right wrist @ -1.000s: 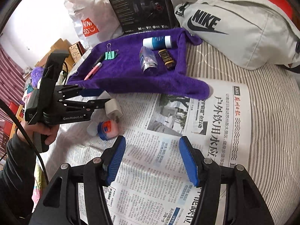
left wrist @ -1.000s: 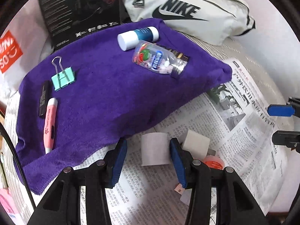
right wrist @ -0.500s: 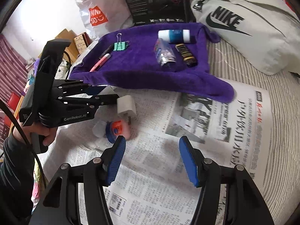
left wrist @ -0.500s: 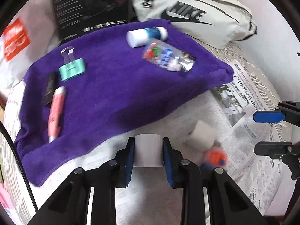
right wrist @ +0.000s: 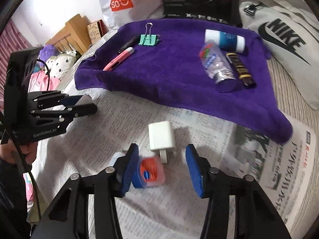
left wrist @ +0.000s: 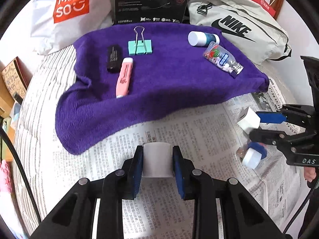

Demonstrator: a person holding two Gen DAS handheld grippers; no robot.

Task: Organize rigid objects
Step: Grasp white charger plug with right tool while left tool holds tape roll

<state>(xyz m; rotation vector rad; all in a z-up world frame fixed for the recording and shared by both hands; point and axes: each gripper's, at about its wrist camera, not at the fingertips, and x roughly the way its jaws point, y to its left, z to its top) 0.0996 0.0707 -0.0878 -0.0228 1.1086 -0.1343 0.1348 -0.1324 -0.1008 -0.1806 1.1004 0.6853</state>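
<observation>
My left hand-held gripper (left wrist: 156, 164) clamps a white block (left wrist: 156, 162). My right hand-held gripper (right wrist: 161, 168), jaws narrowing but untouching, straddles a charger (right wrist: 161, 138); its left finger could knock the orange-lidded jar (right wrist: 149, 171).

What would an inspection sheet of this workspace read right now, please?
Surface: newspaper on striped bedding, its far edge under a purple towel.
Job's things: on the towel, binder clip, pink highlighter, black stick, blue bottle, clear candy bottle, brown tube; on the newspaper, white charger, blue-lidded jar.
Clutter: Miniso bag, black box, Nike bag behind the towel.
Grippers: left gripper has just closed, shut on a white block; right gripper open, jaws just closing, charger between its fingers, not gripped.
Cables: black cable beside the left gripper.
Surroundings: wooden furniture, plush toys.
</observation>
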